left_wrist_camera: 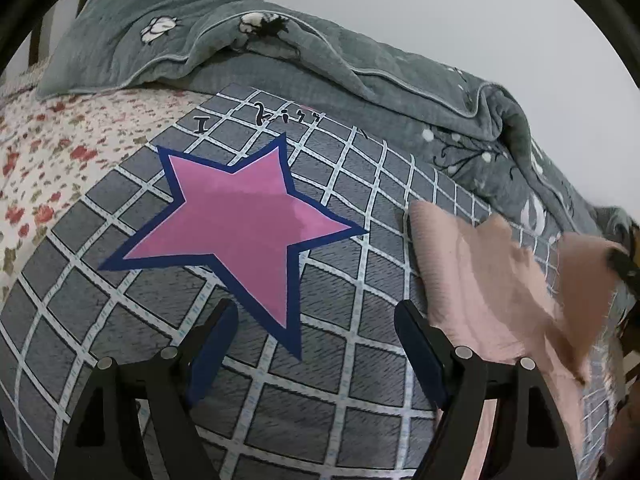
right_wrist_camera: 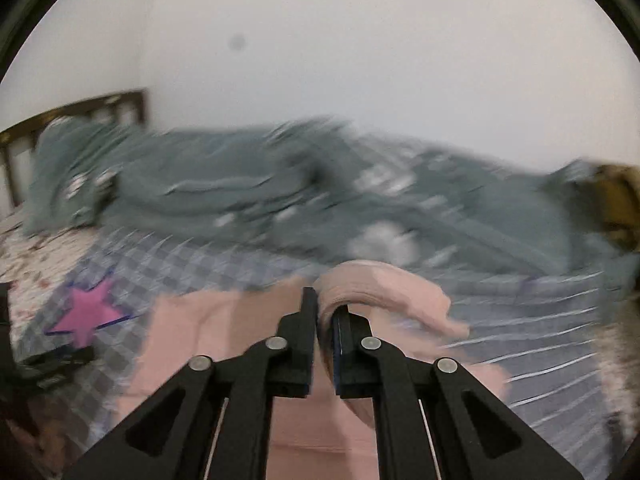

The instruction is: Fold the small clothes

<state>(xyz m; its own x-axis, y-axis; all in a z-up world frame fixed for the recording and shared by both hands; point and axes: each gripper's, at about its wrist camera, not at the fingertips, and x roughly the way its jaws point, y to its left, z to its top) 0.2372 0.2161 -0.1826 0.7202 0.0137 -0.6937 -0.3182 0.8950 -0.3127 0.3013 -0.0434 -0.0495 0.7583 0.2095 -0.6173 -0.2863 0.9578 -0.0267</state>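
A small pink garment lies on the grey grid-patterned blanket at the right. My left gripper is open and empty, just above the blanket beside the garment's left edge. My right gripper is shut on a fold of the pink garment and holds that edge lifted off the bed. The right wrist view is blurred by motion. The right gripper's tip shows at the far right of the left wrist view, with pink cloth hanging from it.
A pink star with a blue border is printed on the blanket. A rumpled grey-green quilt lies along the wall. A floral sheet is at the left. A wooden headboard stands at the back left.
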